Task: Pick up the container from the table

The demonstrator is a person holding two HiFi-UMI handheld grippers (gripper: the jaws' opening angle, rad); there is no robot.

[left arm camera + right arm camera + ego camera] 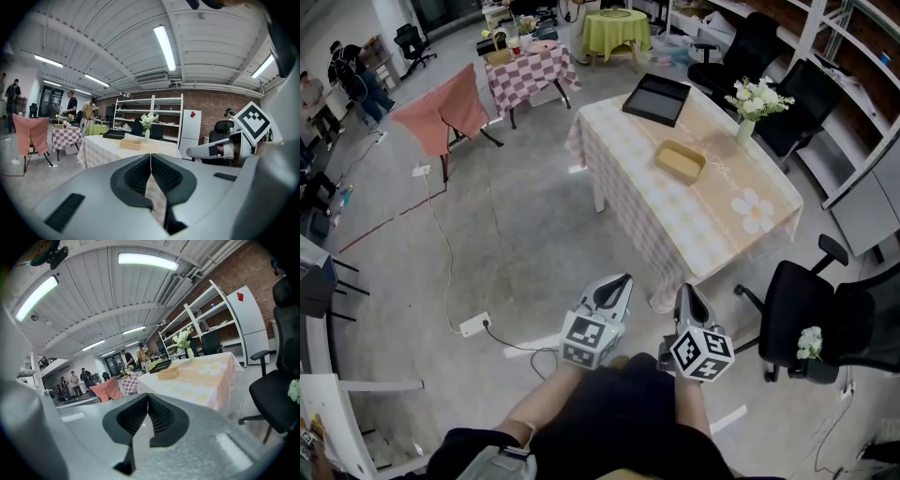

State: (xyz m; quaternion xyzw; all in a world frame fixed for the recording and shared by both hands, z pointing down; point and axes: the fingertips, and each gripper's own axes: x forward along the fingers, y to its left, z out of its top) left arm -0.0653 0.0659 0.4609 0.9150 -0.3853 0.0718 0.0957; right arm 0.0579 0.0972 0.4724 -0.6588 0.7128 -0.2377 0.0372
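The container (680, 160) is a shallow tan tray lying near the middle of a table (741, 239) covered with a pale checked cloth. It also shows far ahead as the container (131, 144) in the left gripper view and the container (168, 373) in the right gripper view. My left gripper (623, 280) and right gripper (685, 292) are held side by side over the floor, short of the table's near end. Both are shut with nothing between the jaws; the left gripper (150, 156) and right gripper (148, 397) show their pads pressed together.
A dark flat tray (656, 98) and a vase of white flowers (755, 103) share the table. Black office chairs (825, 323) stand to the right of the table and behind it. A white power strip (474, 324) with cables lies on the floor at left. People stand far off.
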